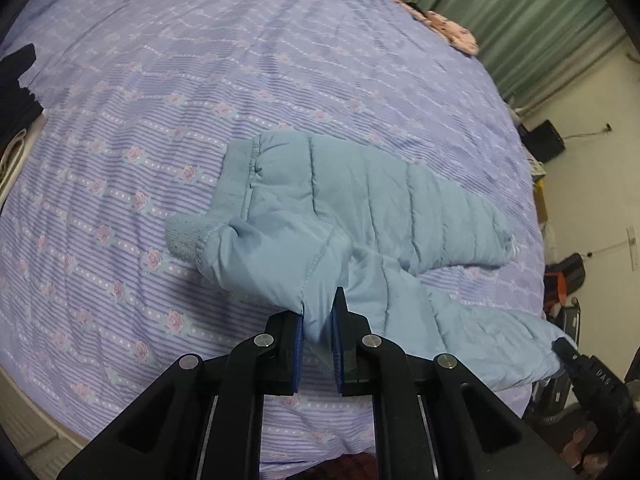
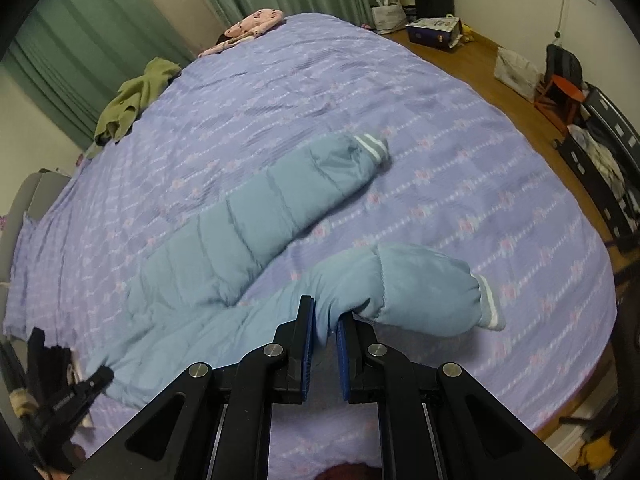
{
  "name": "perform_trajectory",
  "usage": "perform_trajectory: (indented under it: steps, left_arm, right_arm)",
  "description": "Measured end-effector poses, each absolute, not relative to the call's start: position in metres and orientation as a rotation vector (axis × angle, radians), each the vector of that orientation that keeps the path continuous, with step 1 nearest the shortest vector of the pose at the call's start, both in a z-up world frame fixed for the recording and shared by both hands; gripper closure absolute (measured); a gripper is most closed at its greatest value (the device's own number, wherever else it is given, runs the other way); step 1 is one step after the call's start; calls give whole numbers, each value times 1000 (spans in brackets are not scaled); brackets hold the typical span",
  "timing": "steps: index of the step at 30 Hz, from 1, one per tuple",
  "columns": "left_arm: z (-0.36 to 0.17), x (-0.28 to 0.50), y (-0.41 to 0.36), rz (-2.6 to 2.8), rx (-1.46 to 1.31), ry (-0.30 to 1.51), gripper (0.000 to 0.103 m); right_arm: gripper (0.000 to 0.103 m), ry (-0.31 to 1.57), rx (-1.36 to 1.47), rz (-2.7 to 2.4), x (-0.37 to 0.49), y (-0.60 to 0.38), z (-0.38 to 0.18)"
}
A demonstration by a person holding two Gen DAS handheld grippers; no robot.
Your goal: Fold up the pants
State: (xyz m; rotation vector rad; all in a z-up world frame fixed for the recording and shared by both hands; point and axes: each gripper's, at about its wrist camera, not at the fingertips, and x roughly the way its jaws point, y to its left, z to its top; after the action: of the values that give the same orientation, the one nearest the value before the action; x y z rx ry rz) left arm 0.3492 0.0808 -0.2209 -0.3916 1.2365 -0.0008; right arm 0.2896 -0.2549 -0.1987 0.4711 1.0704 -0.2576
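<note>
Light blue padded pants (image 1: 360, 208) lie on a purple flowered bedspread (image 1: 160, 100). In the left wrist view the waistband faces left and the legs run to the right. My left gripper (image 1: 320, 316) is shut on the near edge of the pants near the waist. In the right wrist view the far leg (image 2: 260, 208) lies flat and ends in a striped cuff (image 2: 374, 146). My right gripper (image 2: 326, 320) is shut on the near leg (image 2: 420, 280), close to its striped cuff (image 2: 490, 304). Each gripper shows at the edge of the other's view.
A green garment (image 2: 136, 96) and a pink garment (image 2: 252, 26) lie at the far side of the bed. Dark clothes (image 1: 16, 88) sit at the left edge. The floor on the right holds bags, boxes (image 2: 434, 30) and an orange stool (image 2: 560, 92).
</note>
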Motion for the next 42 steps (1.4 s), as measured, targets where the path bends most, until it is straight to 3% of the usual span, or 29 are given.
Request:
perform_trajectory:
  steps: [17,28,29,30,31,32,33,34,35,42]
  left_arm:
    - [-251,483,65,109,-357,1211,90]
    - [-293,531,57,166,-303,1272,89]
    - [-294,533,55,160,-295,1282,87]
    - [-294,535,54,152,-286,1293,85]
    - [-292,535,53,141,-289,1293,75]
    - [-288,534,53,118,-302,1282,57]
    - [-284,532,53,103,-310,1269,47]
    - [-278,529,51,83,-309,1251,28]
    - [-273,526,50,66,-302,1241,16]
    - [-220,487,48,-30,-104,1111,11]
  right_arm:
    - [91,1057,513,-278,456,-286,-246]
    - [91,1086,384,-258,516,-283,-276]
    - [88,1083,380,-257,519,-283,-277]
    - [80,1083,374,-255,521,-283,-277]
    - [74,1083,366,-248,522,-282,-276]
    - [59,1072,361,-231,521,-281,-273]
    - [44,1051,360,-220,519,-280,-268]
    - [39,1028,354,-224,514,-279,-262]
    - [36,1011,344,-232,511,-278,-257]
    - [36,905,321,-224,460,-271,-210]
